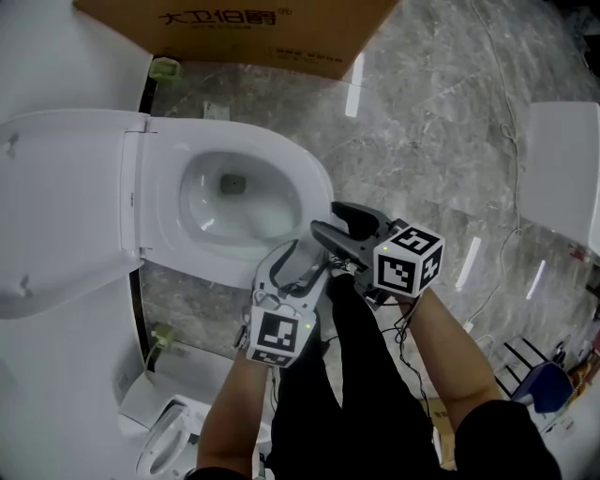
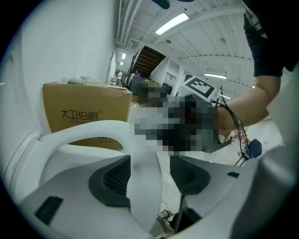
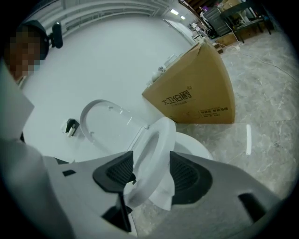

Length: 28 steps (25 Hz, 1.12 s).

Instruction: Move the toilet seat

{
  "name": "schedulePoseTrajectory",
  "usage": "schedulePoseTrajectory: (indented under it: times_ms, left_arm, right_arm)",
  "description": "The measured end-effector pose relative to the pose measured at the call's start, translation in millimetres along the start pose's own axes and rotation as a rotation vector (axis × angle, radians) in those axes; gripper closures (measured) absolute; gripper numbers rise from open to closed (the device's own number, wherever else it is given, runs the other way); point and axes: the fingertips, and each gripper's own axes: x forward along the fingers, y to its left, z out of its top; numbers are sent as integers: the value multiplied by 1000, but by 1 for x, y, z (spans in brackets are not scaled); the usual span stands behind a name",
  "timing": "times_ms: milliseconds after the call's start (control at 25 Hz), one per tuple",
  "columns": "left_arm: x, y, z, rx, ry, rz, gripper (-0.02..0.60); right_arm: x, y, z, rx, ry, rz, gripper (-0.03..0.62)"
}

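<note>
The white toilet (image 1: 234, 192) stands at the left with its lid (image 1: 66, 216) tipped back. The seat ring (image 1: 314, 183) is raised at its front edge; in the right gripper view the seat ring (image 3: 156, 149) stands tilted up off the bowl. My right gripper (image 1: 333, 220) (image 3: 152, 175) is shut on the seat's front rim, with a pad on each face. My left gripper (image 1: 298, 258) (image 2: 149, 175) sits just beside it. The seat (image 2: 93, 130) passes between its jaws with a slim gap at the right pad. A white sheet (image 3: 163, 196) hangs at the seat's lower edge.
A brown cardboard box (image 1: 244, 28) stands behind the toilet. Another white toilet part (image 1: 169, 441) lies at the bottom left. A white fixture (image 1: 562, 169) is at the right edge, with cables (image 1: 511, 122) on the marble floor and a blue chair (image 1: 544, 384).
</note>
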Motion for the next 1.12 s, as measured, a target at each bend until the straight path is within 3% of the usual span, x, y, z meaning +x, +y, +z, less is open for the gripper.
schedulePoseTrajectory:
  times_ms: [240,480,720,1120]
  left_arm:
    - [-22,9,26,6,-30,71,346]
    - [-42,16,48,100,-18,131,362]
    - [-68,25,75,137,-57,225,356]
    - [-121,50,104,48,-138,336,357]
  right_arm:
    - [-9,39,22,-49,8,48,345]
    - [-12,69,40,-64,14,89,339]
    - [-13,105,60,-94,11,152,346]
    - [-7,159,87,-238,49,284,352]
